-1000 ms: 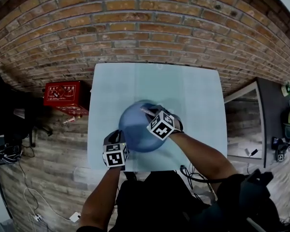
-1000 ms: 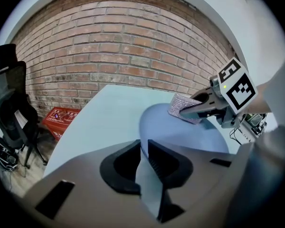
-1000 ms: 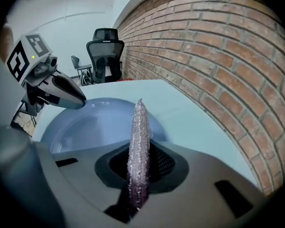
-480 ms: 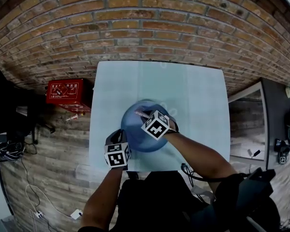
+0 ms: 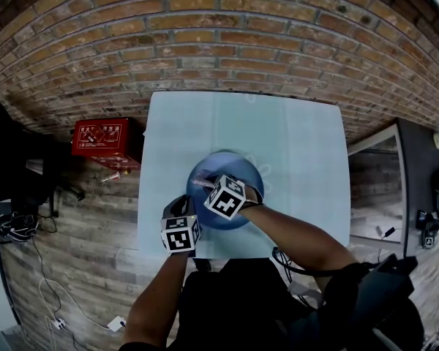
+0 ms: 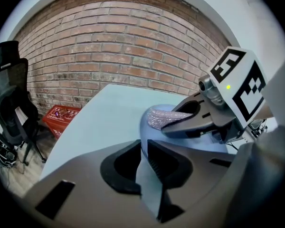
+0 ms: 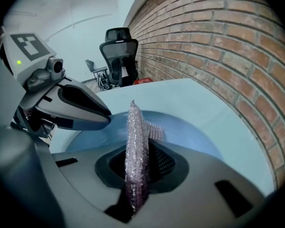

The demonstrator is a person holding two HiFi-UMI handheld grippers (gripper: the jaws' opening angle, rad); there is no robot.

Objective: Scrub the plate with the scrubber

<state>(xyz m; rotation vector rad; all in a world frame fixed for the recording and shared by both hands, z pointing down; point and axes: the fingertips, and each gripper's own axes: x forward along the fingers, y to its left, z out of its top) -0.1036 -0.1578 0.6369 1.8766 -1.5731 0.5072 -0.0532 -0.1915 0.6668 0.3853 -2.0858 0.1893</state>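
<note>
- The left gripper (image 6: 143, 152) is low and close to the body, its jaws closed on the near rim of the plate (image 5: 238, 168).
- The left forearm (image 5: 157, 291) is bare and runs almost straight ahead from the torso.
- The right gripper (image 7: 137, 163) sits just ahead and right of the left one, its jaws pinching the scrubber (image 7: 134, 141), which stands up between them.
- The right forearm (image 5: 293, 232) is bare too, and angles in from the right, with the wrist turned leftwards.
</note>
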